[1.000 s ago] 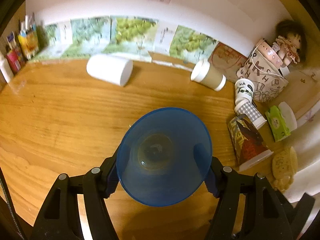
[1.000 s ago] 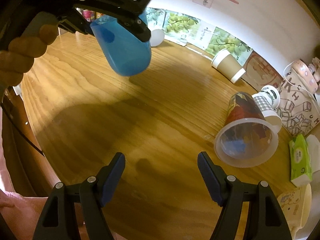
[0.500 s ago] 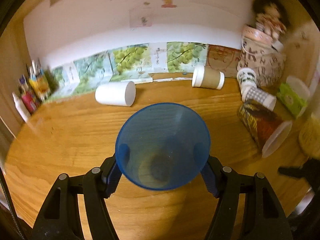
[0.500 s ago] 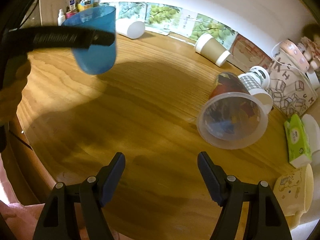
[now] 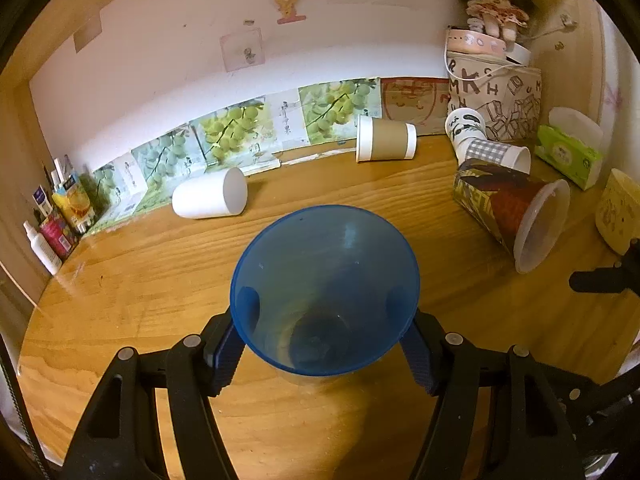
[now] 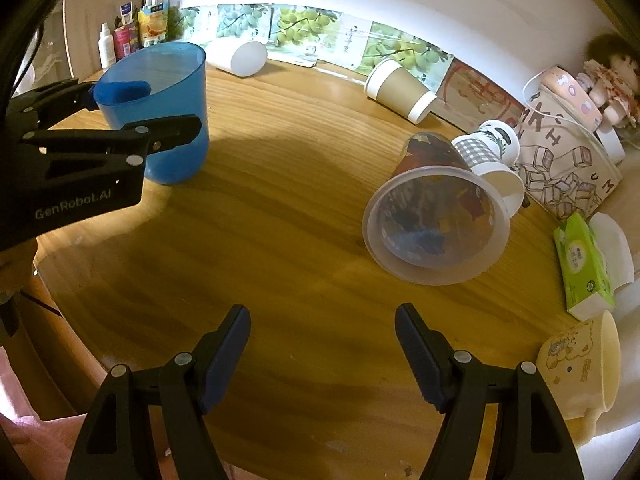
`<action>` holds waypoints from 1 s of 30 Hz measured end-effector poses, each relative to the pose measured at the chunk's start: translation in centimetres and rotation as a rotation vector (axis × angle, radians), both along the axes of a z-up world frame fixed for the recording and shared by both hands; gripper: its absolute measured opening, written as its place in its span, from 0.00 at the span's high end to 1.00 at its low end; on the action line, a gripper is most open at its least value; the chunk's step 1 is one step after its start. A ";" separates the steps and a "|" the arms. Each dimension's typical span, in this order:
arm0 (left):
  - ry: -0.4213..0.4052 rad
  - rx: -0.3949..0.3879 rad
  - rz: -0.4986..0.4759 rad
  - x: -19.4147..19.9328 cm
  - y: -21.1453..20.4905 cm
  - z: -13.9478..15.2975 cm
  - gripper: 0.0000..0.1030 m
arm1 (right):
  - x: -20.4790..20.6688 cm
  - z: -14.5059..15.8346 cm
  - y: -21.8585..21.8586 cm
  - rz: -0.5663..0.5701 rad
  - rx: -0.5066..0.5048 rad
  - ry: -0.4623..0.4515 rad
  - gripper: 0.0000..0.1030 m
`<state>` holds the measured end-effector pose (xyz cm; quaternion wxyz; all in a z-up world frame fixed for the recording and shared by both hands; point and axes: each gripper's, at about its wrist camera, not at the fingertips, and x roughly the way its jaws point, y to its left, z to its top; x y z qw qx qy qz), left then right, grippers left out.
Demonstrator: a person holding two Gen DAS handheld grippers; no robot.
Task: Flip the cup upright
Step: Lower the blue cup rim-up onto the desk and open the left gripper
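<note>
Cup [image 6: 160, 116] stands upright on the table [image 6: 280, 240], mouth up, clasped by the left gripper [image 5: 324, 336]; only letting go remains. Right gripper [image 6: 322, 354] hangs empty, jaws apart.

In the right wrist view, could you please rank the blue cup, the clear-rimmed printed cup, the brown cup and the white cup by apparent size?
1. Printed cup, though it lies nearest the camera.
2. Blue cup, held upright by the left gripper.
3. Brown cup.
4. White cup, farthest back, so its true size is unsure.
</note>
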<state>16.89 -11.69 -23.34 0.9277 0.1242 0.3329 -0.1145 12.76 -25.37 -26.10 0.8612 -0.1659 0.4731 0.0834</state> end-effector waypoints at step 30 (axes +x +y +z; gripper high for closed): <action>0.120 -0.011 -0.068 -1.2 0.9 0.0 0.20 | -1.5 0.3 0.3 -0.079 0.023 0.018 0.27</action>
